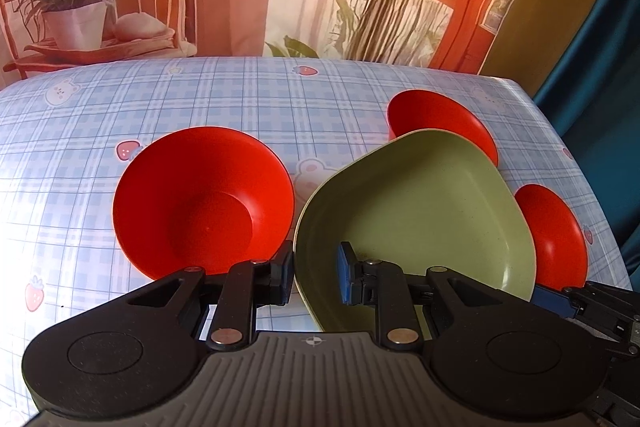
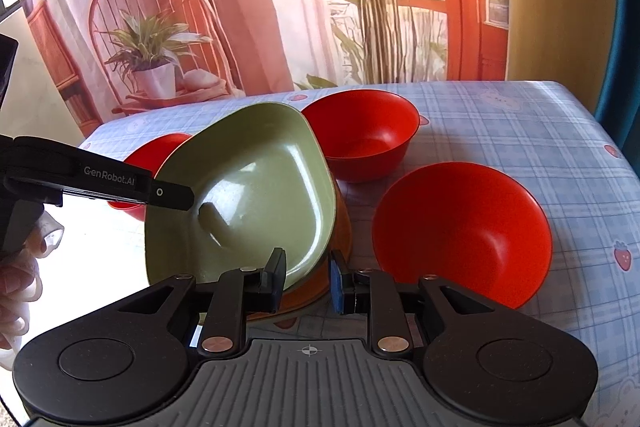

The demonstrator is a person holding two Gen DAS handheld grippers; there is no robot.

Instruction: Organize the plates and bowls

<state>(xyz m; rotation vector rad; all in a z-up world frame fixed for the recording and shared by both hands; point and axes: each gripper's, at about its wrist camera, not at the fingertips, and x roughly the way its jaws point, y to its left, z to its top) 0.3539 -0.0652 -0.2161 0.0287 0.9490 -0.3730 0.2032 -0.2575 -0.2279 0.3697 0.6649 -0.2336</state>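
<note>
I have the green plate (image 1: 416,223) pinched by its near rim in my left tool (image 1: 314,273), one pad outside the wall and one inside, so I can carry it tilted. In the right wrist view it hangs slanted over an orange plate (image 2: 320,279) that lies flat on the counter (image 2: 520,131); I judge I am lowering it there to nest the two.

My right tool (image 2: 306,281) straddles the near edges of both plates, its pads close together. Whether they press on either rim I cannot tell; I think they steady the orange plate.

In that same view, three red bowls stand apart on the checked cloth. One red bowl (image 2: 464,235) is at three o'clock of the plates. A second bowl (image 2: 360,143) is at twelve. A third bowl (image 2: 156,155) is at ten, half hidden behind the green plate. They are left loose, I judge, for stacking once the plates are settled.
</note>
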